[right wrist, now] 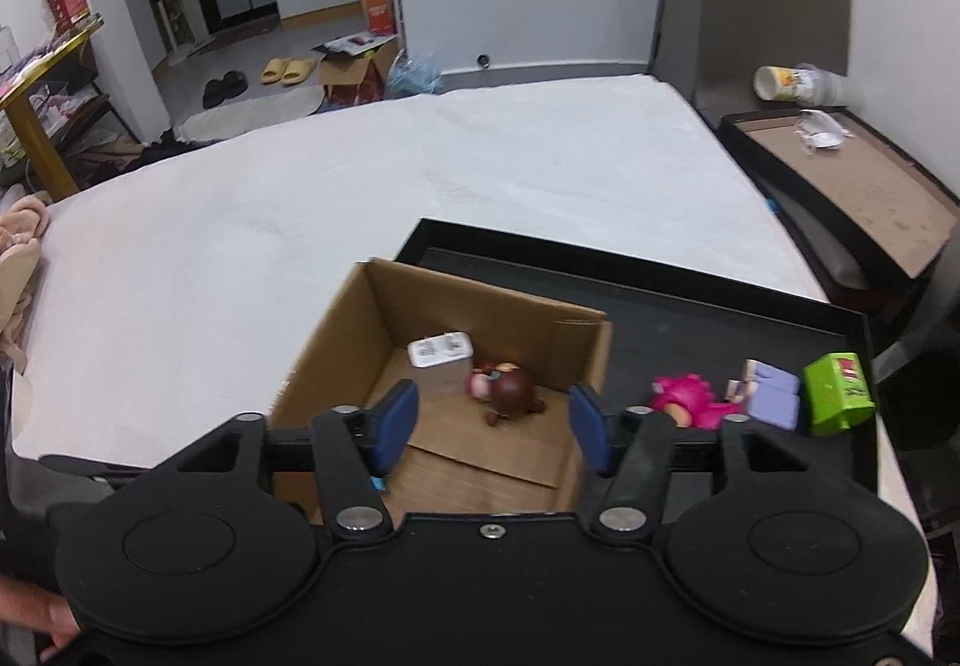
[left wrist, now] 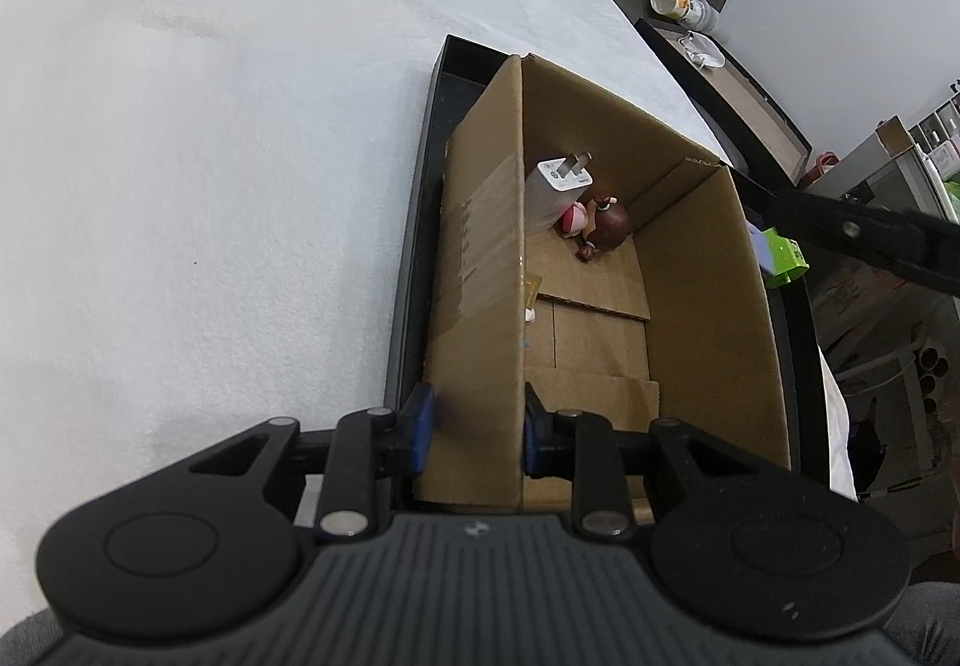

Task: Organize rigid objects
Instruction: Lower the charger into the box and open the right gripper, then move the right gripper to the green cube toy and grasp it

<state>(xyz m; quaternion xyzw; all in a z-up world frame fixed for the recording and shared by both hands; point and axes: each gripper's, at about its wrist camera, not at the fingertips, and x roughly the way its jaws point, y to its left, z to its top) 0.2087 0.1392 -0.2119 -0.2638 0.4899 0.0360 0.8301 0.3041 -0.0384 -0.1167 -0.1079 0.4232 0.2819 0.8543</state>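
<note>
the white-covered counter (right wrist: 420, 174) stretches away on the left, bare cloth in both views. on it sits a shallow black rectangular tray (right wrist: 690, 270), and an open brown cardboard box (left wrist: 708, 258) stands in the tray's left part.

the left tool (left wrist: 474, 429) straddles the box's near left wall: one blue pad (left wrist: 422, 429) is outside the cardboard, the other inside, and the two press the wall between them at a narrow setting.

inside the box, at the far left corner, a white wall charger with two metal prongs (left wrist: 555, 189) leans against the wall. just beside it, touching or nearly so, lies a small brown-headed doll figure with pink clothing (left wrist: 600, 225) on the box floor.

the right tool (right wrist: 492, 420) hangs above the box's near end, with its blue pads (right wrist: 396, 420) standing apart and nothing between them; the doll figure lies below the gap, clear of both pads.

further right, on the tray floor outside the box, lie a bright pink plush-looking toy figure (right wrist: 690, 396), then a pale purple block-shaped item (right wrist: 774, 396), then a lime green carton with a red label (right wrist: 837, 393), which stands at the tray's right end. the three sit close together in a row.
</note>
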